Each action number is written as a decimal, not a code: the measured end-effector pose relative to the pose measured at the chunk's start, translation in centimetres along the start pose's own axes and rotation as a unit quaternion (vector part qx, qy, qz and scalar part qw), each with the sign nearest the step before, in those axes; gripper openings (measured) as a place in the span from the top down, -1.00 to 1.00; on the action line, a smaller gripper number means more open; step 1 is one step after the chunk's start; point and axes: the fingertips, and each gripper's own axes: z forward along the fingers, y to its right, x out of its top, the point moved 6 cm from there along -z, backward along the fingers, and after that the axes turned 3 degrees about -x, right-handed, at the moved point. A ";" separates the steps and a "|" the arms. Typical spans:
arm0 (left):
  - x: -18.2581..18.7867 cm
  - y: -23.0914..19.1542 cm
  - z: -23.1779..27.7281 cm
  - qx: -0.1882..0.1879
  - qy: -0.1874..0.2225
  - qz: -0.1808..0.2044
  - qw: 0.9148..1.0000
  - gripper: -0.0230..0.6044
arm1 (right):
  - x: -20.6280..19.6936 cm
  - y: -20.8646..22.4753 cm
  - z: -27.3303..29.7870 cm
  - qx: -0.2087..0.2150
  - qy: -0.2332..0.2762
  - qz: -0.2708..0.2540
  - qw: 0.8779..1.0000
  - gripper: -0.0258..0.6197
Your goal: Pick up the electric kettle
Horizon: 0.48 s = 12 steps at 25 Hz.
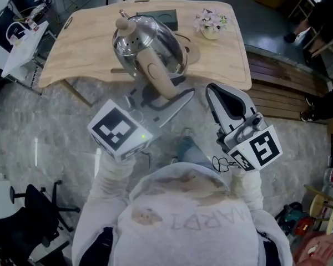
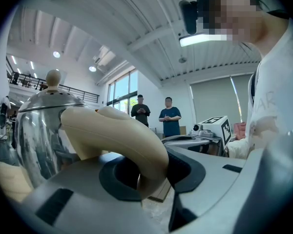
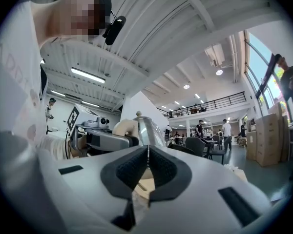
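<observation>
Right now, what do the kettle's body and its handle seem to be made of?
The kettle body looks like polished metal, likely stainless steel: it mirrors the room. The handle looks like smooth cream plastic with a dull sheen, though that is less certain.

At top centre, the electric kettle (image 1: 150,46) is mirror-bright silver with a cream handle (image 1: 158,76) and knob (image 1: 122,22); the table (image 1: 77,60) is pale wood. The left gripper (image 1: 167,92) and right gripper (image 1: 212,88) are light grey and black-padded, their cubes (image 1: 119,131) white with black squares.

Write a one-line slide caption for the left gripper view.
Left claw clamped on the curved cream plastic handle of a shiny domed steel electric kettle.
</observation>
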 end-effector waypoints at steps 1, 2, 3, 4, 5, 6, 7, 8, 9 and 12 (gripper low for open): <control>0.0 0.0 0.0 0.002 -0.002 0.002 1.000 0.54 | 0.1 -0.1 0.1 0.005 -0.001 0.000 1.000 0.86; -0.1 0.0 0.1 0.003 -0.003 0.004 1.000 0.54 | 0.2 -0.1 0.1 0.009 -0.002 0.001 1.000 0.86; -0.1 0.1 0.1 0.005 -0.005 0.006 1.000 0.54 | 0.3 -0.1 0.2 0.012 -0.003 0.001 1.000 0.86; -0.2 0.1 0.1 0.007 -0.006 0.007 1.000 0.54 | 0.4 -0.1 0.2 0.016 -0.004 0.000 1.000 0.86; -0.3 0.1 0.1 0.008 -0.008 0.007 1.000 0.54 | 0.4 -0.1 0.3 0.018 -0.006 -0.001 1.000 0.86; -0.3 0.1 0.0 0.009 -0.009 0.007 1.000 0.54 | 0.4 -0.1 0.4 0.021 -0.008 -0.003 1.000 0.86; -0.4 0.0 0.0 0.010 -0.011 0.008 1.000 0.54 | 0.4 -0.1 0.5 0.023 -0.009 -0.004 1.000 0.86; -0.4 0.0 0.1 0.010 -0.012 0.009 1.000 0.54 | 0.4 0.0 0.6 0.024 -0.010 -0.005 1.000 0.86; -0.5 0.0 0.1 0.010 -0.013 0.010 1.000 0.54 | 0.4 0.0 0.7 0.025 -0.010 -0.005 1.000 0.86; -0.5 -0.1 0.1 0.011 -0.011 0.009 1.000 0.54 | 0.5 0.1 1.0 0.026 -0.011 -0.004 1.000 0.86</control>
